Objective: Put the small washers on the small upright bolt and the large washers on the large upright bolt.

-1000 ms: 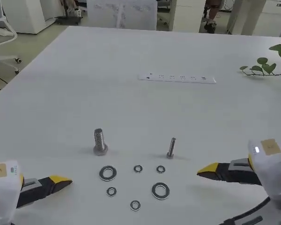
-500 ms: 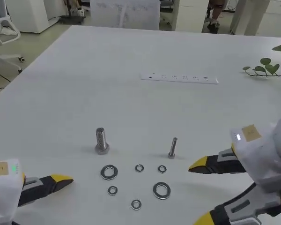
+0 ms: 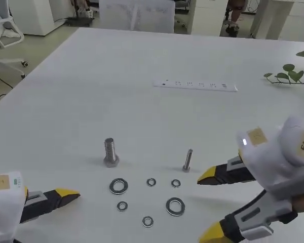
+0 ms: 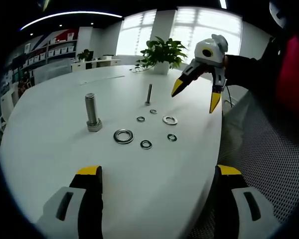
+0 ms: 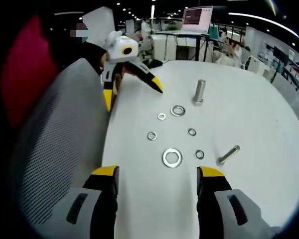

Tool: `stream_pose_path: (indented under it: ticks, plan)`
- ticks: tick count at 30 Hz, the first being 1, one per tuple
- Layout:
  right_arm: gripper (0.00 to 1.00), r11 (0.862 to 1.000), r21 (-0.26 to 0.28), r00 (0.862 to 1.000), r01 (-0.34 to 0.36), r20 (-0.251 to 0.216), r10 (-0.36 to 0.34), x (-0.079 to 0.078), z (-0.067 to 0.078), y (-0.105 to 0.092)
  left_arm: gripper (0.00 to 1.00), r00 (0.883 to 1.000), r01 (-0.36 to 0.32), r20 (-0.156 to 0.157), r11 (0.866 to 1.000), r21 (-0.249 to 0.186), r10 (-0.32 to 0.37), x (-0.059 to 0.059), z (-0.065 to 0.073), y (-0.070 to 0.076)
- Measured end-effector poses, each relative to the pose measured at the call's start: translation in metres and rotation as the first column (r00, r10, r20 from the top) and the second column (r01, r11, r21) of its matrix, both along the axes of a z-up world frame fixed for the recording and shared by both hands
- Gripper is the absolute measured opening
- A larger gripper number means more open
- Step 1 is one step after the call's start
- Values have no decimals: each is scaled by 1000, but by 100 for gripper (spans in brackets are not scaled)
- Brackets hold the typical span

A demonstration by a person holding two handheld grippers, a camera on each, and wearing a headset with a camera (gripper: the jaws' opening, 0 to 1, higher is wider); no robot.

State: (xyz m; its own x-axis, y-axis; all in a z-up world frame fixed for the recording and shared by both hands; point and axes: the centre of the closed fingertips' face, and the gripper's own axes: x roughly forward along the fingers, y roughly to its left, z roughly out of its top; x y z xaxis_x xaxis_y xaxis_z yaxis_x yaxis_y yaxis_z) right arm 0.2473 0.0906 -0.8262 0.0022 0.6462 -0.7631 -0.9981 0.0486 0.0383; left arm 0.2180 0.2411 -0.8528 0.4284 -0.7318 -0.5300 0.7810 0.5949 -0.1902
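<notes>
The large bolt (image 3: 110,152) and the small bolt (image 3: 187,160) stand upright on the white table (image 3: 142,111). In front of them lie two large washers (image 3: 118,186) (image 3: 175,206) and several small washers (image 3: 151,182), all flat and loose. My right gripper (image 3: 209,205) hovers open just right of the washers, one jaw above the other, nothing between them. From the lower left corner my left gripper (image 4: 159,172) points at the group, open and empty. The right gripper view holds one large washer (image 5: 172,158) just ahead of my right gripper (image 5: 157,172).
A white power strip (image 3: 195,85) lies across the table's middle, beyond the bolts. Plant leaves (image 3: 294,71) reach in at the right edge. An office chair (image 3: 2,30) stands off the table's left side. A mesh chair back (image 5: 60,129) is near the front edge.
My right gripper has moved left toward the washers and rolled, so both its jaws now show. The left gripper, bolts and washers have stayed put.
</notes>
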Motion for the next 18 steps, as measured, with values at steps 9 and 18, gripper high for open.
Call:
stream_pose_path:
  ticks: [9,18]
  plan:
    - [62,999,-27,1000,-24,6,25,4,-1,8,93,1000,0,2,1000,-3,0,0,0,0]
    - [60,997,-65,999,-51,2,52,6,-7,15,93,1000,-7,6,1000,-8,7,-1,1,3]
